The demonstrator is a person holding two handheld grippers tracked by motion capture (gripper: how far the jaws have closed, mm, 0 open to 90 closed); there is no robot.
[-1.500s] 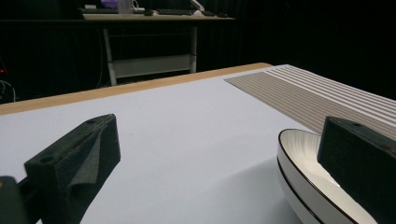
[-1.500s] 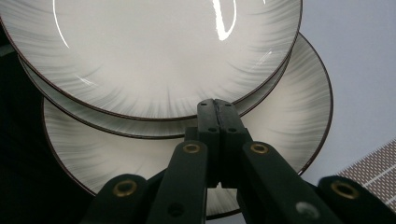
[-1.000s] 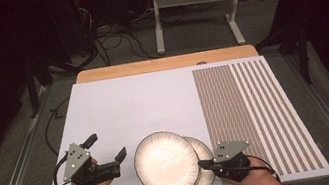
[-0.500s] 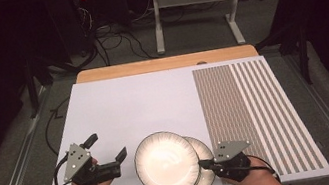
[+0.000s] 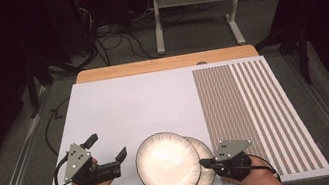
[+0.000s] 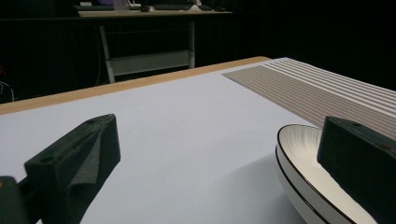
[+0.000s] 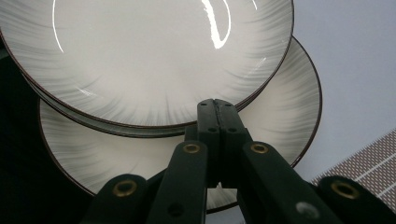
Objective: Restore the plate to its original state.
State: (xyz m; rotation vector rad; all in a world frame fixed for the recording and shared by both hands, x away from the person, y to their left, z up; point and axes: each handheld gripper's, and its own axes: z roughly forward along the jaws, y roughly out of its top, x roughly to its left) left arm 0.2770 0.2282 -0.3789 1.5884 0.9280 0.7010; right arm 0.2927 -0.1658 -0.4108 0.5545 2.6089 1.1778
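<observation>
At the table's near edge, the left gripper [image 5: 107, 155] (jaws apart) faces two stacked plates [image 5: 168, 164]; the right gripper [image 5: 206, 163], jaws together, touches the lower plate [image 7: 280, 116].

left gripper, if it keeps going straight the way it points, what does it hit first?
Probably the rim of the upper plate. The left gripper is open and points right toward the stack; in its own view one jaw already overlaps that rim. Depth is unclear.
</observation>
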